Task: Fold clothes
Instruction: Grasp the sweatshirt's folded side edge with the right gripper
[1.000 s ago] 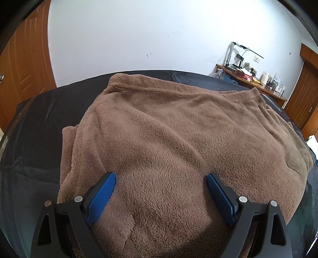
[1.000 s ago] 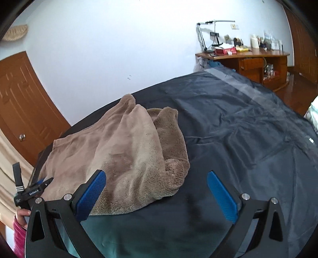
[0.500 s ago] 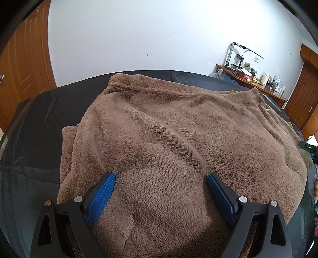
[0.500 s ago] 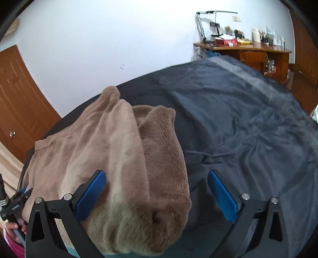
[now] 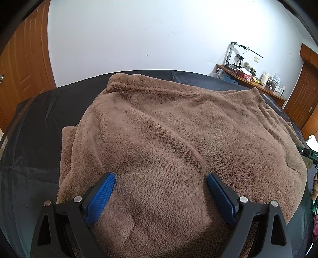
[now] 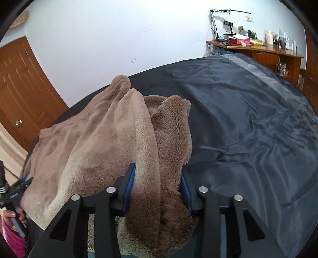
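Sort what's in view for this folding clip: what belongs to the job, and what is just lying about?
Job:
- brown fleece garment, spread on the dark bed cover
- right tongs, just closed on a bunched edge of it
- left tongs, open over the fleece

Lying about:
- wooden desk
- desk lamp
- white jug
- doors

A brown fleece garment [image 5: 178, 139] lies on the dark sheet-covered bed [image 6: 248, 123]; behind the bed stands a white wall [image 5: 139, 35], a wooden door [image 6: 21, 83] to its left (a cluttered wooden desk [image 6: 258, 46] at far right).
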The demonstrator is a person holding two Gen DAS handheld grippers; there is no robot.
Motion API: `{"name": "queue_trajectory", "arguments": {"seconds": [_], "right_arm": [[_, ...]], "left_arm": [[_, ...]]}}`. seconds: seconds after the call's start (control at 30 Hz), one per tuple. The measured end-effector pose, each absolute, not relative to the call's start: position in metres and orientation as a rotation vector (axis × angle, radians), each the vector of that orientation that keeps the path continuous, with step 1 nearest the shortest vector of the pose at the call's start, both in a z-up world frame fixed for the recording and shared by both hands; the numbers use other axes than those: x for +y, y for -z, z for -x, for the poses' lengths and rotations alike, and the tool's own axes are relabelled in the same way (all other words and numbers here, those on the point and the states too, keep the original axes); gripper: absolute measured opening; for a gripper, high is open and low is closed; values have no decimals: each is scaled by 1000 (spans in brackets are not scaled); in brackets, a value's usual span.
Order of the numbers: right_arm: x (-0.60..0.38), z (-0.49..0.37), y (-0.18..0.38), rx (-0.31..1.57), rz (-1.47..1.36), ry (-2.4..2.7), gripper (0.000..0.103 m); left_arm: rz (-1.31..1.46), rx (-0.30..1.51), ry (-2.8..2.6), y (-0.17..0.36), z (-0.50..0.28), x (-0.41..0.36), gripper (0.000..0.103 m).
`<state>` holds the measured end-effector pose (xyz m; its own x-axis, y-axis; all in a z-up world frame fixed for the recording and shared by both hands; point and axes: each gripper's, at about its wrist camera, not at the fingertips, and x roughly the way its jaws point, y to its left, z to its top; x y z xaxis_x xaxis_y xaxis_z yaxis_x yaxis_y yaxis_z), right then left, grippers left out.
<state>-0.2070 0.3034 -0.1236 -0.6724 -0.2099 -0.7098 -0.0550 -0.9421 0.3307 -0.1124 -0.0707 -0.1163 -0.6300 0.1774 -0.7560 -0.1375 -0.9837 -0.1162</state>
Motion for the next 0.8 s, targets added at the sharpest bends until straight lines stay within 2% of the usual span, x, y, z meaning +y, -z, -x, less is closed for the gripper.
{"name": "queue_trajectory", "arguments": {"seconds": [0.17, 0.3, 0.43, 0.53, 0.7, 0.8], "right_arm": [[302, 204, 113, -559, -1164, 2751, 28], [287, 198, 86, -543, -1049, 2777, 24], [250, 189, 58, -392, -944, 2838, 22], [213, 180, 43, -205, -868, 2901, 19], [164, 166, 45, 58, -802, 2955, 15], [145, 162, 55, 185, -780, 2963, 13]], "left_arm": [[1254, -71, -2689, 116, 112, -71, 95], [1246, -81, -2690, 115, 111, -72, 95], [1241, -132, -2675, 107, 107, -76, 95], [1186, -297, -2621, 90, 101, -86, 95], [1133, -515, -2454, 66, 98, -85, 95], [1174, -540, -2316, 63, 105, -57, 95]]}}
